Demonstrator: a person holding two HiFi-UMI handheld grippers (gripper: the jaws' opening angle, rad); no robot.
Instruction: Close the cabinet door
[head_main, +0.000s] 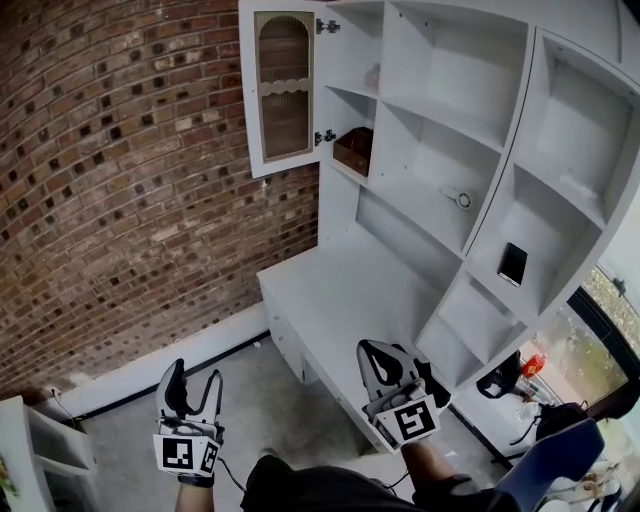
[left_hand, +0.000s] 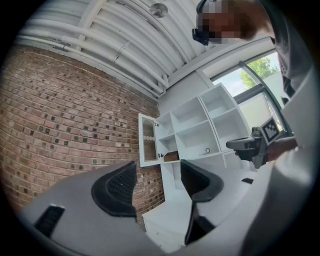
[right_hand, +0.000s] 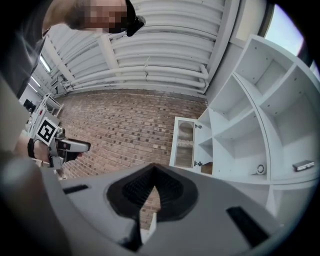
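Observation:
The white cabinet door (head_main: 283, 88), with an arched glass pane, stands swung open at the top left of the white shelf unit (head_main: 440, 120), hinged on its right edge. Both grippers hang low, well short of it and apart from it. My left gripper (head_main: 194, 378) is open with nothing between its fingers. In the left gripper view the door (left_hand: 148, 140) shows between the spread pads (left_hand: 117, 187). My right gripper (head_main: 383, 352) is over the desk's front, its jaws shut and empty. The right gripper view shows the door (right_hand: 185, 142) above the closed pads (right_hand: 152, 192).
A brick wall (head_main: 120, 180) runs left of the door. A white desk top (head_main: 340, 290) juts out below the shelves. A brown box (head_main: 354, 150) sits in the compartment behind the door. A low white shelf (head_main: 40, 450) stands bottom left, a blue chair (head_main: 550, 460) bottom right.

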